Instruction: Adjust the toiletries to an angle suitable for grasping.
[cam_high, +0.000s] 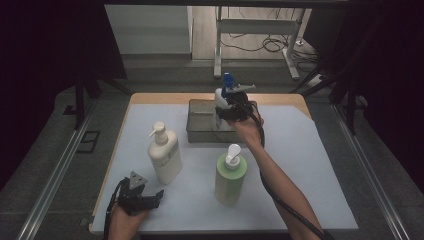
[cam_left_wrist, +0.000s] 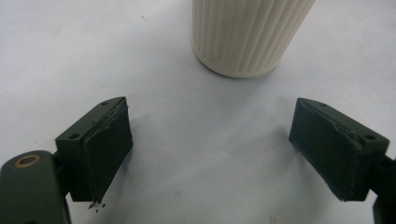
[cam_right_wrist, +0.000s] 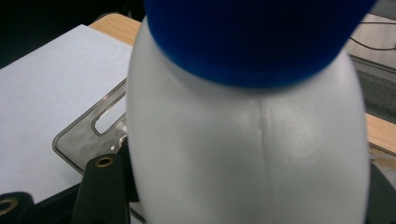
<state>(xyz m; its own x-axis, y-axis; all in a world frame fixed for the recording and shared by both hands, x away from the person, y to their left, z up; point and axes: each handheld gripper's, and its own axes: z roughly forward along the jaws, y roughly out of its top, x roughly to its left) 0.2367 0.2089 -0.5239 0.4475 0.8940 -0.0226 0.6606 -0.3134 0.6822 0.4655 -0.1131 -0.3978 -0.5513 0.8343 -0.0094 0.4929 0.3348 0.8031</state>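
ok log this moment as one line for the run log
right gripper: shut on blue-pump white bottle, over clear tray | left gripper: open, idle near cream bottle | green bottle: untouched

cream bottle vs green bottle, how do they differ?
Colour: the cream bottle is off-white all over; the green bottle is pale green with a white pump.
Body: the cream bottle has ribbed sides, as the left gripper view shows; no ribs can be made out on the green bottle.
Place: the cream bottle stands just ahead of the open left gripper; the green bottle stands right of it, mid-table.
Both stand upright on the table, untouched, with pump tops.
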